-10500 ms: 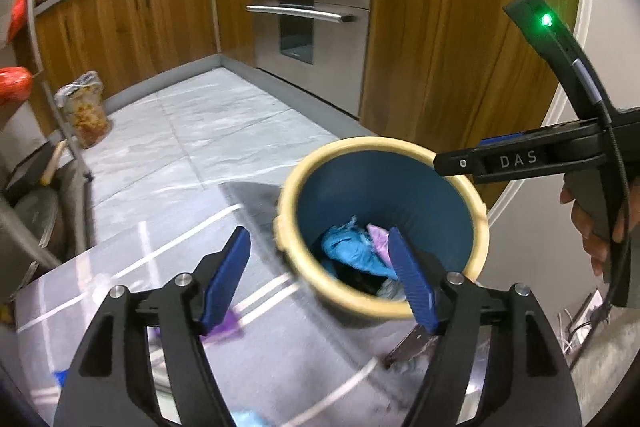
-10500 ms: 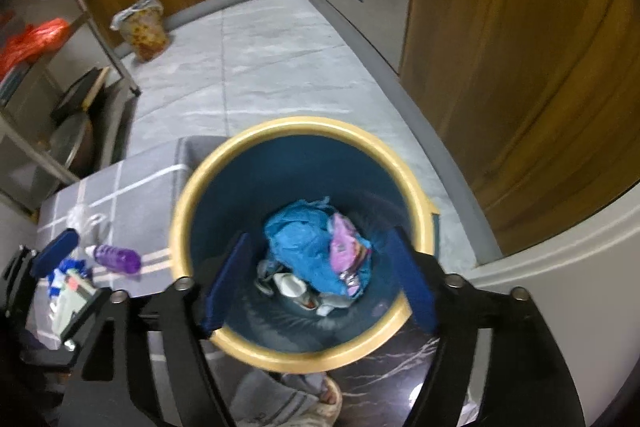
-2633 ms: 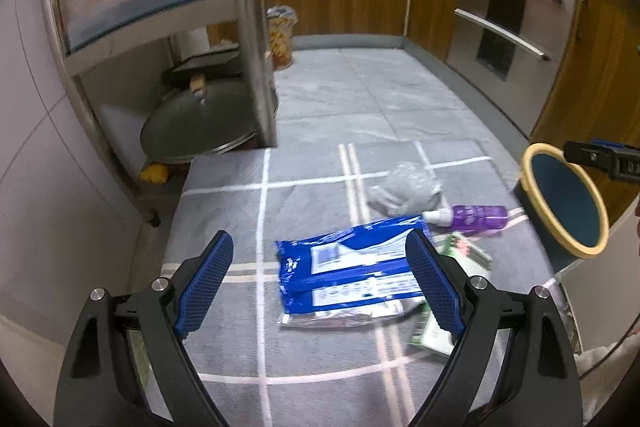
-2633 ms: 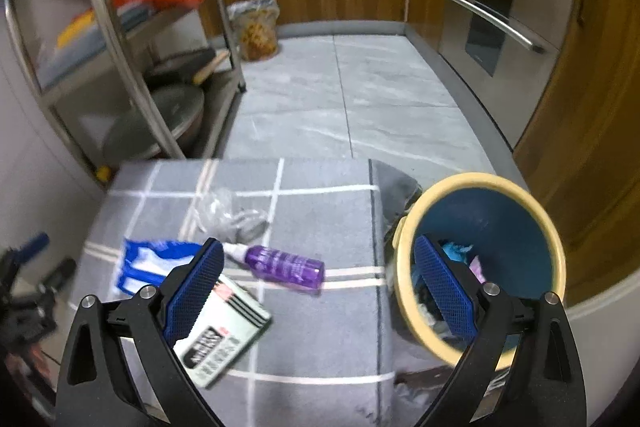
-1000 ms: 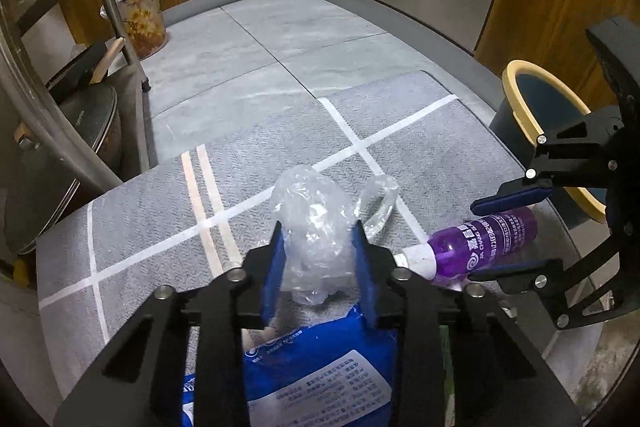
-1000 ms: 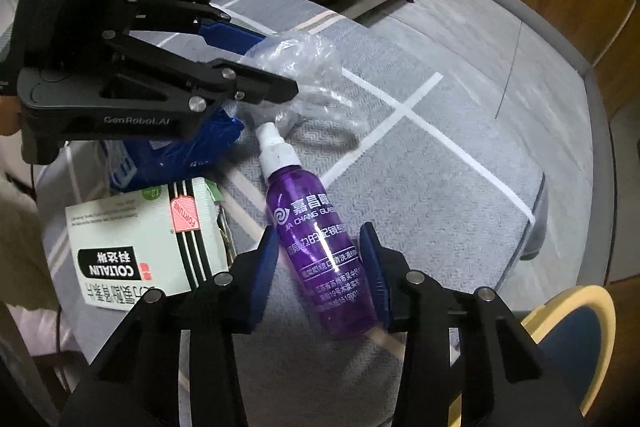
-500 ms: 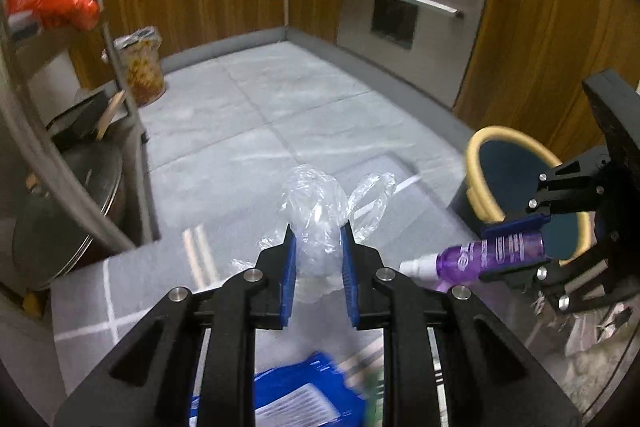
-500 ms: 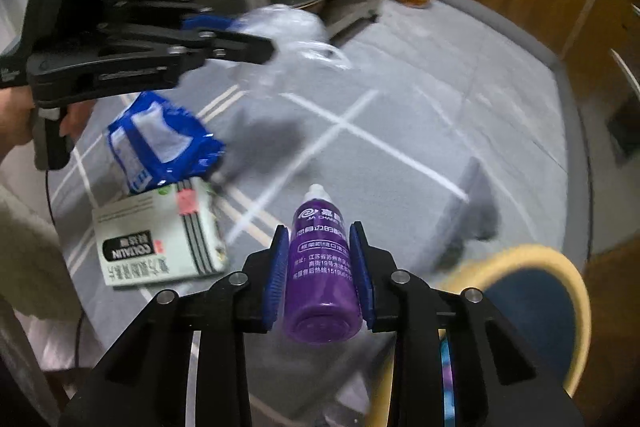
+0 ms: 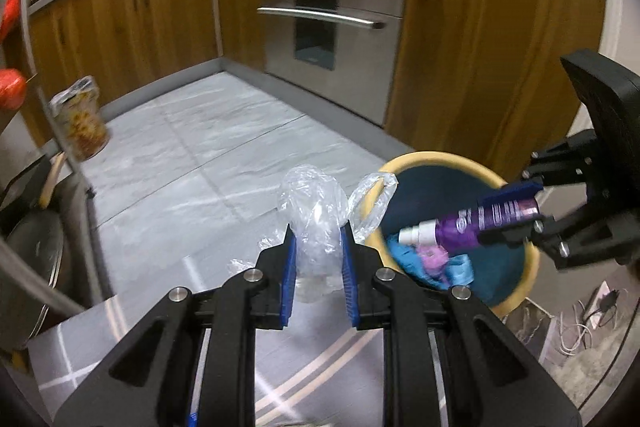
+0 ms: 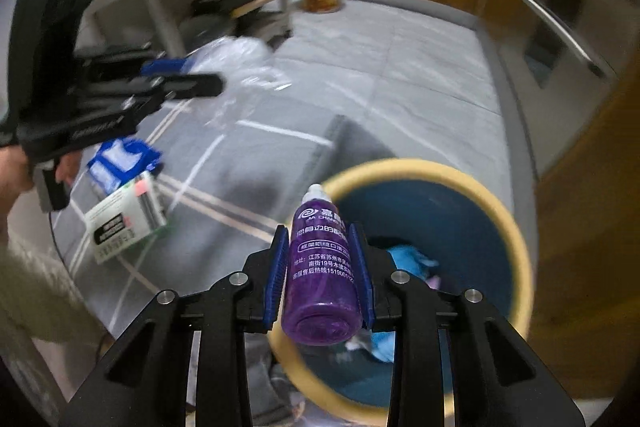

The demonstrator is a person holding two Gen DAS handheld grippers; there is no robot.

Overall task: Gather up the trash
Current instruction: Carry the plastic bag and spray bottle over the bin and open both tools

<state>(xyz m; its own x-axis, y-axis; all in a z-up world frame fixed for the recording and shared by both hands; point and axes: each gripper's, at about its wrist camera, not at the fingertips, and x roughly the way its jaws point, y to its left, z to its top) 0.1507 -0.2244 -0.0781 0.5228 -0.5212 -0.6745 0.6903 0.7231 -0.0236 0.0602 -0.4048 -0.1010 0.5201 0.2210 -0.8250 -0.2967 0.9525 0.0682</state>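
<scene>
With the right gripper clamped on the purple bottle over the bin's near rim and the left gripper pinching the clear plastic bag short of it, an early release risks floor litter.

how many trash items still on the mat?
2: a blue packet and a white box, side by side at the mat's left. Others may be hidden.

You have crinkly clear film in the plastic bag, glossy purple plastic in the bottle, brushed metal on the oven front, and wood-grain cabinet doors.
</scene>
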